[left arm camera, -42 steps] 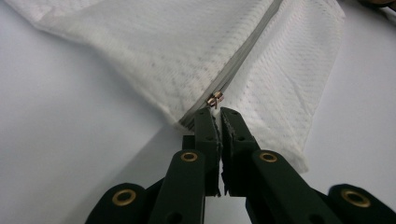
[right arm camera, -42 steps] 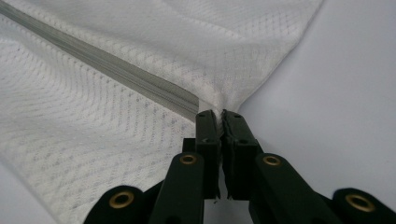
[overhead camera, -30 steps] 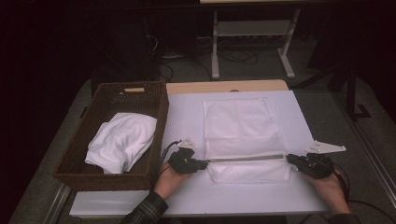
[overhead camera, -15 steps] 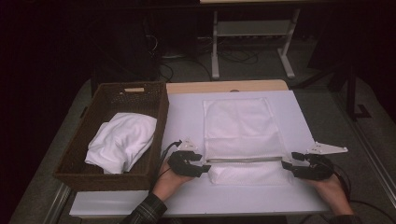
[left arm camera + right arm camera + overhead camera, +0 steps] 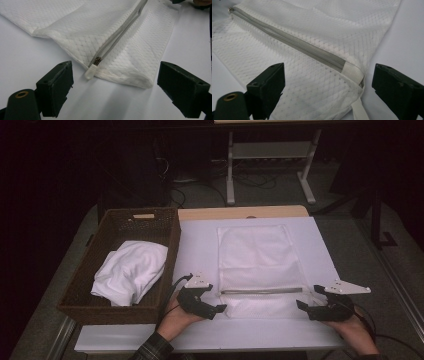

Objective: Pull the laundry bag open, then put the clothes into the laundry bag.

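- The left gripper (image 5: 212, 306) is seen with jaws just opened wide, nothing clamped, the zipper pull (image 5: 91, 71) lying between them on the table.
- The right gripper (image 5: 306, 306) has likewise just been opened, jaws apart, at the zipper's taped end (image 5: 352, 71).
- The white mesh laundry bag (image 5: 257, 265) is laid flat on the white board (image 5: 200, 245), its long axis running away from the person, the grey zipper (image 5: 261, 291) crosswise.
- A wicker basket (image 5: 80, 292) holding a white cloth (image 5: 131, 272) stands to the left.
- No writing can be read.
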`<state>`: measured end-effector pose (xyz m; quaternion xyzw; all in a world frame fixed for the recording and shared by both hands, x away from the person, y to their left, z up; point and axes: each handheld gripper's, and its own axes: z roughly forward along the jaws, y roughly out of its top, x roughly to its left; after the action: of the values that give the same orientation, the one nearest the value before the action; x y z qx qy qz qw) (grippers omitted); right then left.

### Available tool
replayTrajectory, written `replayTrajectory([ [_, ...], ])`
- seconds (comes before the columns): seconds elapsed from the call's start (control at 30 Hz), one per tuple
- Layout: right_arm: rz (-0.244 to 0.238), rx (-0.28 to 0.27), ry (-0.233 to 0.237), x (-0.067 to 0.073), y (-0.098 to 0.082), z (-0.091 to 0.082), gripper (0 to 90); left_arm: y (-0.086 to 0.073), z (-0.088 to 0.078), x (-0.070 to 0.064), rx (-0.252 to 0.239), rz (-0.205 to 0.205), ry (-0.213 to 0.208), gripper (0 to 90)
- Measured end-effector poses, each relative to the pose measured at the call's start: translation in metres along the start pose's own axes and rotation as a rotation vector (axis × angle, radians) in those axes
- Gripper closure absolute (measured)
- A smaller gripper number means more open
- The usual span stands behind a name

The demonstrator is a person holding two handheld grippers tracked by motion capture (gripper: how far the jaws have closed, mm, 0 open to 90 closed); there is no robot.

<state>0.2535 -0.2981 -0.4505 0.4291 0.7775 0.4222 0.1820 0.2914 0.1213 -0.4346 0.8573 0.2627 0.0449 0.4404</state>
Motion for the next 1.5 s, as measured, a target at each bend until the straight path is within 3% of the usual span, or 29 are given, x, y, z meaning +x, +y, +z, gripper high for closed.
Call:
replayTrajectory([
  [0.57,-0.02,-0.014,0.005,0.006,-0.002,-0.003,10.8,0.006,-0.009,0.003,-0.007,0.011,-0.016,12.9],
  [1.17,-0.018,-0.025,-0.006,0.004,-0.001,-0.004,11.7,0.026,-0.015,0.006,0.022,0.026,-0.007,12.9],
  [1.5,-0.016,-0.029,-0.007,0.003,-0.002,-0.004,12.3,0.035,-0.015,0.007,0.046,0.023,-0.027,12.8],
])
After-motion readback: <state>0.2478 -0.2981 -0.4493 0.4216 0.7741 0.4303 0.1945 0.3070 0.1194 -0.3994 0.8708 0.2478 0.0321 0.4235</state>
